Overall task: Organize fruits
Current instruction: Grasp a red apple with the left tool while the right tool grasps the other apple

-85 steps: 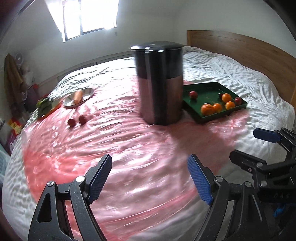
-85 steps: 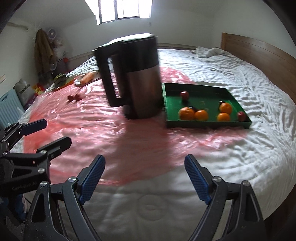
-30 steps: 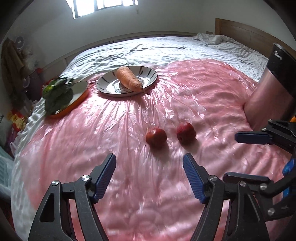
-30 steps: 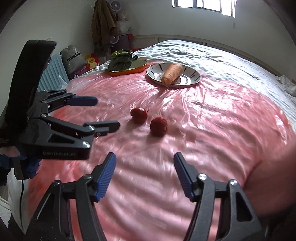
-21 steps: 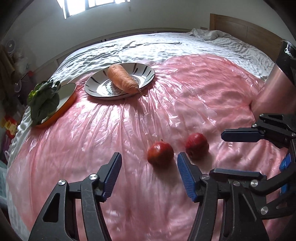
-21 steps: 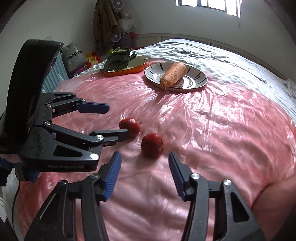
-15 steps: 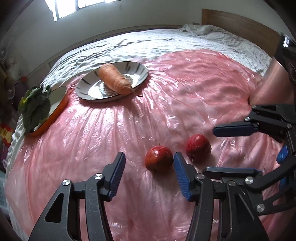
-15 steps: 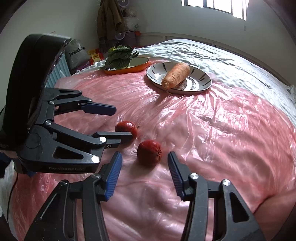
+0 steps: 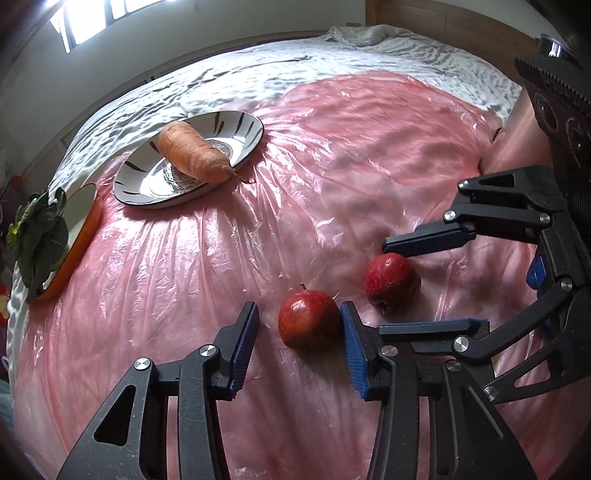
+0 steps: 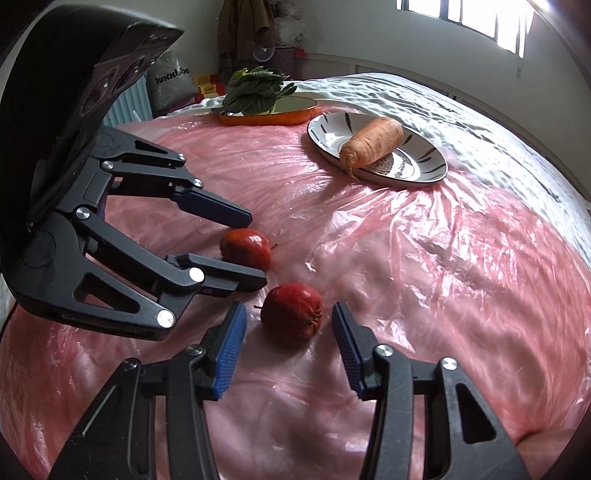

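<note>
A: Bedroom, daylight from a high window [image 10: 480, 22]. Bed [image 9: 369, 48] with white sheet, pink plastic film [image 9: 332, 147] spread across most of it.

B: Left hand-held gripper [image 9: 299, 334]?

A: Low over the film, pointing steeply down. Jaws have just been closing, with an apple [image 9: 308, 323] between the blue pads. Right-hand pad touches the apple's side or sits just beside it; left-hand pad stands clear, gap visible. Not clamped, so jaws still apart. Stem points up and away.

B: Right hand-held gripper [image 10: 286, 341]?

A: Close by, angled across. Jaws have also just been narrowing, with a second apple [image 10: 291, 310] between them. Both pads stand off its sides, so open. That apple lies tipped, stem toward the left pad. In the left wrist view the same gripper [image 9: 432, 284] brackets this second apple [image 9: 391, 278], one finger beyond it, one nearer the camera.

B: The two apples?

A: Near each other on the film, not touching. The right wrist view shows the first apple [image 10: 245, 247] inside the left gripper's [image 10: 255, 251] fingers.

B: Farther out?

A: White plate with dark streaks [image 9: 192, 155], a carrot [image 9: 192, 155] lying across it, thin end over the rim. Beside it an orange dish [image 10: 266, 112] with leafy greens [image 10: 255, 92]. Clutter against the far wall, too small to tell.
</note>
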`<state>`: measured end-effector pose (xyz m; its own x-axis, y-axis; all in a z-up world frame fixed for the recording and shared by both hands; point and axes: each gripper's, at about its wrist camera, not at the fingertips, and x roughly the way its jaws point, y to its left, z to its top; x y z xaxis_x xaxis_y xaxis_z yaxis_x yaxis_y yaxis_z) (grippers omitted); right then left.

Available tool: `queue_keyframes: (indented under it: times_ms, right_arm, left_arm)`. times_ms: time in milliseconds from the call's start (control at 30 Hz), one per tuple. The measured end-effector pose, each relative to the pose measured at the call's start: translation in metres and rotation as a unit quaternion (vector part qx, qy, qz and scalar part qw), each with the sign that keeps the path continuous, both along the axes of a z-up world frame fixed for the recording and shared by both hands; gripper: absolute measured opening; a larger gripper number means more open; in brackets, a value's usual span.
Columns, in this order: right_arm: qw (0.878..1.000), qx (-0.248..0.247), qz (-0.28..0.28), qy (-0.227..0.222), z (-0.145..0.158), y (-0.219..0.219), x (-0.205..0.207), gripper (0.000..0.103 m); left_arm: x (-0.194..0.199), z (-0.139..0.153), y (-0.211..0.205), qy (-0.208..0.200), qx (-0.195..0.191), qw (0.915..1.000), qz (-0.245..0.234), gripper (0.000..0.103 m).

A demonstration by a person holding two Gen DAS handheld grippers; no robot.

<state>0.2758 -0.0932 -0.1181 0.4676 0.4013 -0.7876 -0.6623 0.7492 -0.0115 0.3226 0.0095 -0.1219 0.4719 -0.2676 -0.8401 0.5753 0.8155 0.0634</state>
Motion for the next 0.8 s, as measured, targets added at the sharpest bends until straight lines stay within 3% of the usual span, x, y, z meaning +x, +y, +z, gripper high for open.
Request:
queue_keyframes:
  times_ms: [67,167,200,467,800]
  right_arm:
    - [1.0,-0.004,0.005,-0.005,-0.001,0.002,0.001,0.084]
    - [1.0,-0.005,0.01,-0.008,-0.002,0.003,0.003,0.065]
    - [1.0,-0.005,0.012,-0.008,-0.003,0.004,0.002,0.064]
    - [1.0,0.001,0.01,-0.006,-0.002,0.002,0.003,0.063]
    - [0.999,0.035,-0.024,0.001,0.013,-0.009,-0.001,0.063]
  left_arm:
    - [0.002,-0.002,0.0,0.003,-0.001,1.0,-0.003,0.038]
    - [0.003,-0.003,0.001,0.005,-0.007,1.0,-0.004,0.034]
    - [0.003,-0.003,0.001,0.006,-0.01,0.9999,-0.004,0.031]
    - [-0.001,-0.001,0.007,-0.007,-0.019,0.9997,0.01,0.028]
    - [-0.008,0.024,0.03,-0.022,-0.041,0.9973,0.057,0.028]
